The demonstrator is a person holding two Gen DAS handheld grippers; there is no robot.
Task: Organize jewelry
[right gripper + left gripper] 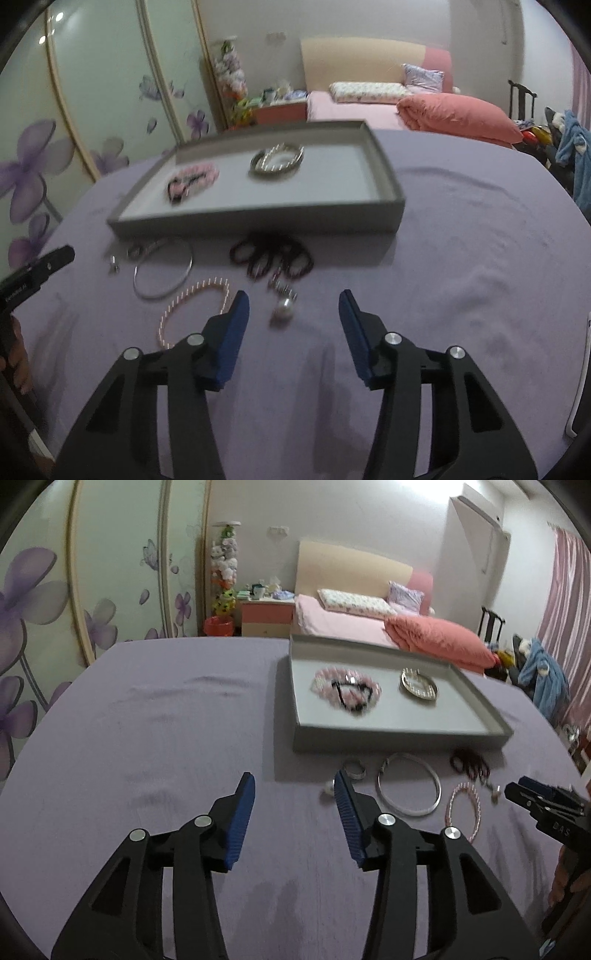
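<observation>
A grey tray (402, 734) (258, 223) sits on the purple cloth and holds a pink bead bracelet with a black cord (347, 690) (192, 181) and a silver bangle (419, 685) (277, 160). In front of it lie a silver hoop (408, 784) (162, 275), a pink bead strand (465, 808) (192, 306), dark red beads (471, 764) (271, 256), a small ring (354, 770) and a pearl piece (282, 308). My left gripper (295, 784) is open and empty, left of the loose pieces. My right gripper (293, 302) is open, just above the pearl piece.
The purple cloth (166, 720) covers the table. Behind it stand a pink bed (351, 620), a nightstand (266, 614) and flowered wardrobe doors (55, 609). A chair with clothes (535, 664) is at the far right.
</observation>
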